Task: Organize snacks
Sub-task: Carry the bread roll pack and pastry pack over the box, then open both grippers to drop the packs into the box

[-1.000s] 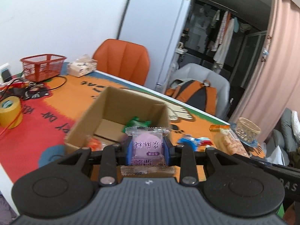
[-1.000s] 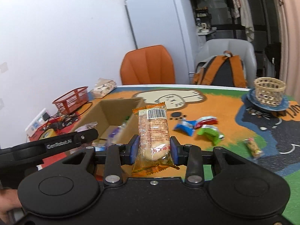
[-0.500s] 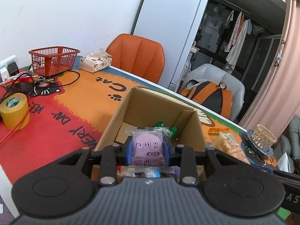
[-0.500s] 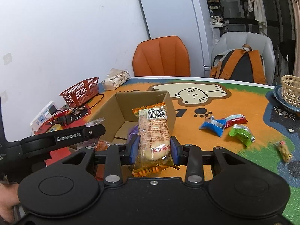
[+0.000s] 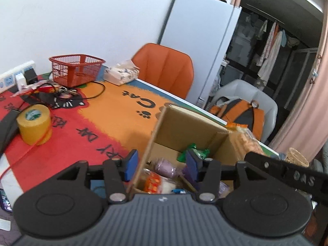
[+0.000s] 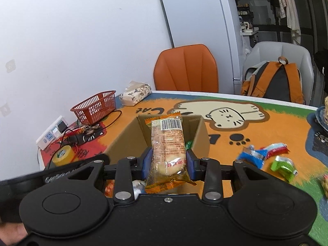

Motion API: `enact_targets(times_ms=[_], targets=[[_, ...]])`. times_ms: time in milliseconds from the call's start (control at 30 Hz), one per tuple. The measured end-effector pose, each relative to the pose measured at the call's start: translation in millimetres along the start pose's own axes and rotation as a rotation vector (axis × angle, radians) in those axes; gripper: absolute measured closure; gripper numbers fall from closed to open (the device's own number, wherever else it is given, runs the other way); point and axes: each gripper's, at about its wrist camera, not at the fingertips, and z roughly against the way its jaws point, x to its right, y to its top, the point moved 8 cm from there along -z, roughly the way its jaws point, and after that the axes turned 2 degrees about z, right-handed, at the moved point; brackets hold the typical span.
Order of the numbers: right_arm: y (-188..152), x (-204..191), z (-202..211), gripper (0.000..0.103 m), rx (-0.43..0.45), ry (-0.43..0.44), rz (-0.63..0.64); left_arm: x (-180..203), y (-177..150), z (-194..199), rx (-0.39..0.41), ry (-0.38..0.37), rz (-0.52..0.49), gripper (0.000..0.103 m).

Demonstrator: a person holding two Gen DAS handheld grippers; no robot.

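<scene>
Left wrist view: the left gripper sits low in the frame over the near left corner of the cardboard box. Its jaws have just been opening, and nothing is between the blue pads now. The purple snack lies loose inside the box among other packets, with a green wrapper further back. On the mat, "Cat" reads upside down at centre. A roll of yellow tape stands at the left and a red basket at upper left. The black bar at lower right shows the letters "DAS".

Right wrist view: the right gripper is clamped on an orange bread packet standing upright at frame centre, above the box's open top. A barcode sits near its upper end, with small Chinese print below that is too fine to read. The packet looks light and soft, its film slick and crinkly; I judge a hold across the lower middle, as here, keeps it steady without crushing the bread. More loose packets lie on the mat at the right. "GenRobot" is partly legible on the bar at lower left.
</scene>
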Motion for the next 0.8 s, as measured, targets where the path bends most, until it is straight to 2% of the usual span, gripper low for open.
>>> enact_targets(times_ms=[100,167,200,267,400,533,800], targets=[[14,0,-7,0.065,0.039,0.006,-0.013,-5,4,2,0.007,0.011,0.008,0.05],[18,3,-9,0.06,0.037,-0.019,-0.016,-7,4,3,0.008,0.015,0.007,0.047],[18,4,-9,0.058,0.041,-0.022,-0.011,-7,4,4,0.006,0.015,0.005,0.043],[15,4,-5,0.05,0.043,-0.02,-0.006,-6,3,3,0.003,0.017,0.0,0.034],[3,14,2,0.048,0.012,-0.035,-0.026,-3,-1,3,-0.002,0.021,-0.001,0.029],[-6,29,15,0.036,-0.001,-0.056,-0.057,3,-6,4,-0.014,0.017,-0.001,0.022],[-12,70,52,0.032,0.018,-0.102,-0.115,36,-13,13,-0.023,-0.023,-0.044,0.015]])
